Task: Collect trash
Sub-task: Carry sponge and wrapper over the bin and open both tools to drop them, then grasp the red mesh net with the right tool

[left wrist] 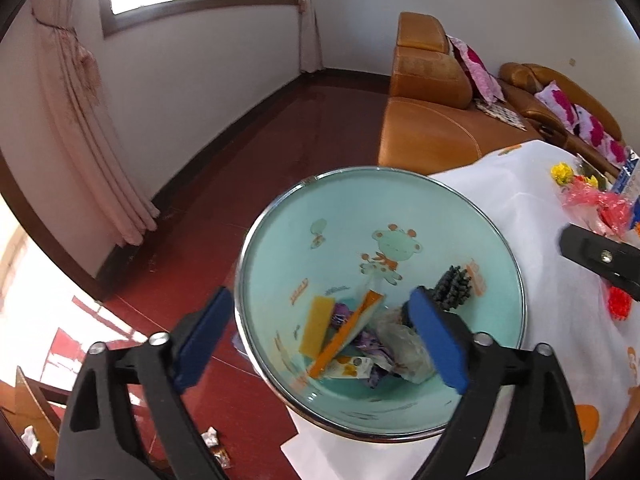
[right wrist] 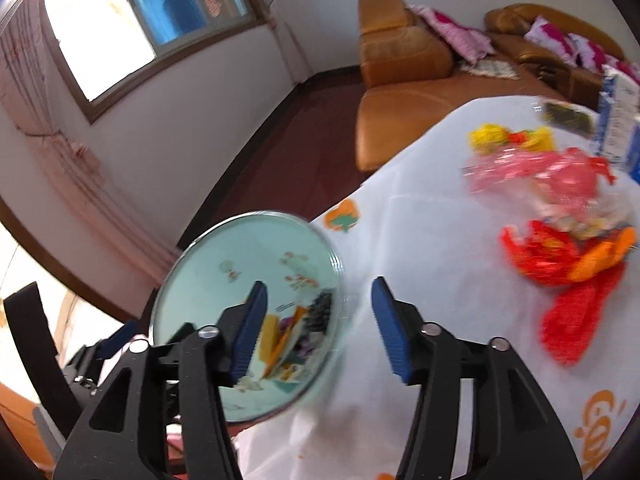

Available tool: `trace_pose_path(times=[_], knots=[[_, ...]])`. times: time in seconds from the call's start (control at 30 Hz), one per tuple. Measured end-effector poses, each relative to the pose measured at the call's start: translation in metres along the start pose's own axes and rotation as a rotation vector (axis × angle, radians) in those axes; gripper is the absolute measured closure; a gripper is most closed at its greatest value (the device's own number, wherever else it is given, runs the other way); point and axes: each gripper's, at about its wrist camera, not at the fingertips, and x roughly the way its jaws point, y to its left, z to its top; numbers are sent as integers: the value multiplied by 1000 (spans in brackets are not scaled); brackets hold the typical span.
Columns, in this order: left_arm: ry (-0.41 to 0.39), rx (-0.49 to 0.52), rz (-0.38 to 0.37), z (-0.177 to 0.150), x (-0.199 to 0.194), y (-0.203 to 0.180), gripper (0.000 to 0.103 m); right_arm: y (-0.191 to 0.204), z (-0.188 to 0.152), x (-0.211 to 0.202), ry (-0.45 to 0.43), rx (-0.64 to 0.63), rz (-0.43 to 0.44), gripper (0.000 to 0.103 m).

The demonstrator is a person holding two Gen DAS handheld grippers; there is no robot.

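A mint-green trash bin (left wrist: pixel 280 248) with a chrome rim and a cartoon print stands at the table's left edge. It holds several wrappers (left wrist: pixel 344 336) and a dark knobbly piece (left wrist: pixel 454 288). My left gripper (left wrist: pixel 320 340) is open, its jaws straddling the bin's near-left rim from above. My right gripper (right wrist: pixel 320 332) is open and empty over the white tablecloth, beside the bin (right wrist: pixel 208 256). Red and orange scraps (right wrist: pixel 560 264) and a pink plastic bag (right wrist: pixel 540 172) lie on the table to the right. The right gripper's finger shows in the left wrist view (left wrist: pixel 592 256).
The table wears a white cloth with orange prints (right wrist: pixel 440 240). Yellow flowers (right wrist: pixel 492 136) and blue-white cartons (right wrist: pixel 616 120) stand at the back right. An orange leather sofa (left wrist: pixel 428 120) lies behind. Small wrappers (left wrist: pixel 216 444) lie on the red floor (left wrist: pixel 280 140).
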Motion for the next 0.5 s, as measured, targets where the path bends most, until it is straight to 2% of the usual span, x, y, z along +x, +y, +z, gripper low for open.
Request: trace_pose_path(times=[0.17, 0.5], knots=[[-20, 32, 9, 1, -10, -14, 8, -30, -5, -21, -57, 36, -76, 32], [-32, 103, -33, -1, -24, -57, 6, -94, -16, -55, -91, 138, -149, 27]])
